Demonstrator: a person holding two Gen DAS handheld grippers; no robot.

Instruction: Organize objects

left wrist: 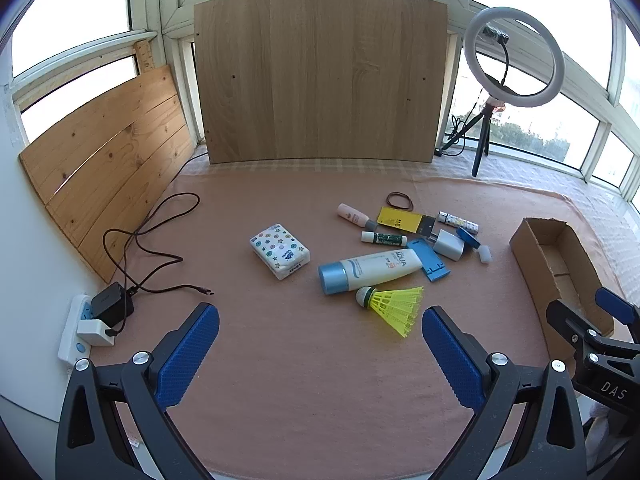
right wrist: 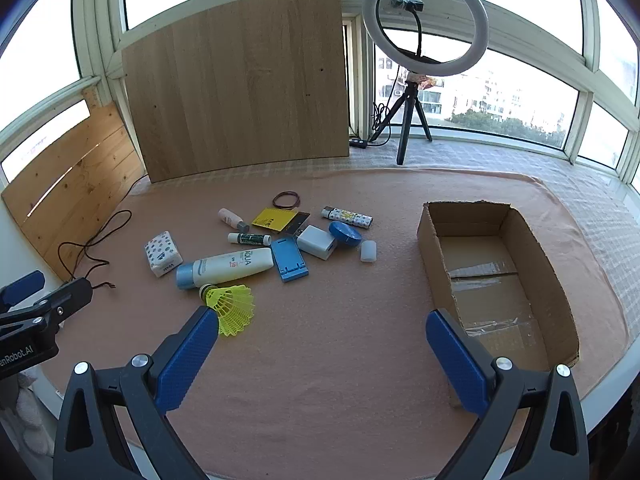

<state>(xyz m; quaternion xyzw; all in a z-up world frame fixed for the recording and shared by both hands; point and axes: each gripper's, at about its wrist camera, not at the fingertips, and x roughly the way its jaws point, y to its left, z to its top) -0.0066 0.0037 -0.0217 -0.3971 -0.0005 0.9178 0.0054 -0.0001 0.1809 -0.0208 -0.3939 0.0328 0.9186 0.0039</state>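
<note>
Tools (left wrist: 320, 320) (right wrist: 322, 322) agape over pink cloth (right wrist: 340, 360); cardboard box (right wrist: 560, 292) empty

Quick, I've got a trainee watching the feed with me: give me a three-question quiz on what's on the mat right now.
1. True or false: the brown cardboard box already holds some of the items.
2. Which lies nearest the open right gripper?
A. yellow plastic shuttlecock
B. white patterned tissue pack
C. brown rubber band loop
3. Fill in: the white sunscreen tube has a ____ cap.

Key
1. False: only tape strips show on its floor.
2. A
3. Light blue. Both grippers, including the left gripper, are open and hold nothing.
</note>
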